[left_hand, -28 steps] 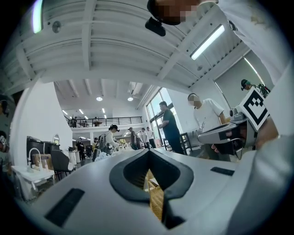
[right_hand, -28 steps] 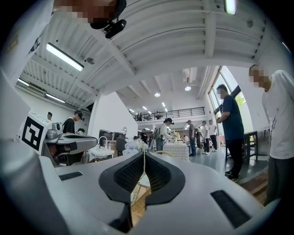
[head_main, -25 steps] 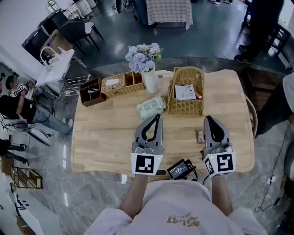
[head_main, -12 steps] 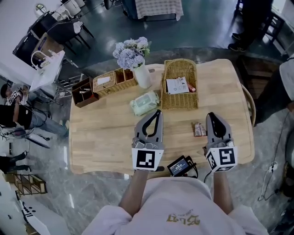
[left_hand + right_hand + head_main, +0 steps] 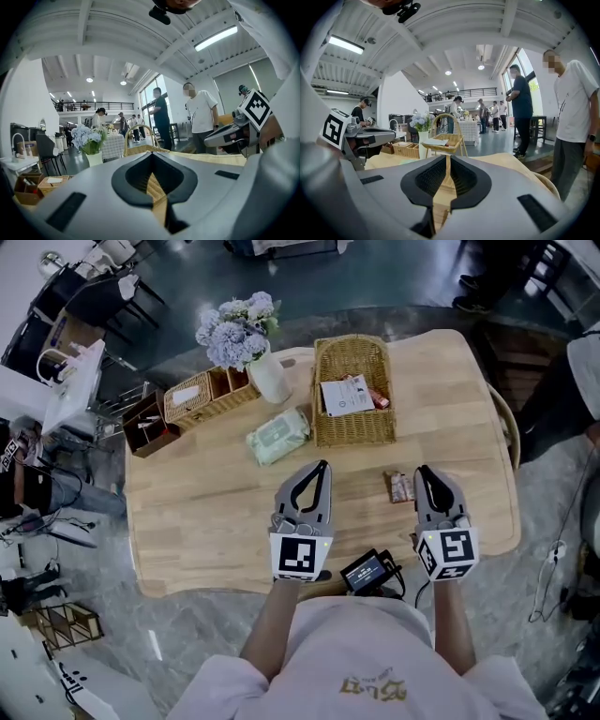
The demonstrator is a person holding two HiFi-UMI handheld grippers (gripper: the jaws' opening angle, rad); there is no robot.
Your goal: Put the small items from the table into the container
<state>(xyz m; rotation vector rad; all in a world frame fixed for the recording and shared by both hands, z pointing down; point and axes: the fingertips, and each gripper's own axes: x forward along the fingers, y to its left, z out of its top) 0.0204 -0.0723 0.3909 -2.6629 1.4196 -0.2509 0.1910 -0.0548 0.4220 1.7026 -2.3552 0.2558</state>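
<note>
The left hand-held gripper (image 5: 322,468) and the right hand-held gripper (image 5: 421,472) are both closed and hold nothing. A small packet (image 5: 400,487) lies on the surface (image 5: 206,512) just beside the right one, near the basket (image 5: 352,435).

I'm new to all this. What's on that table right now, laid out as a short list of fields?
Table: wooden
Basket: wicker, with papers inside
Snack packet: lying on the table, outside the basket
Wipes pack: left of the basket
Vase: white, holds flowers
Left tongs: shut, empty
Right tongs: shut, empty
</note>
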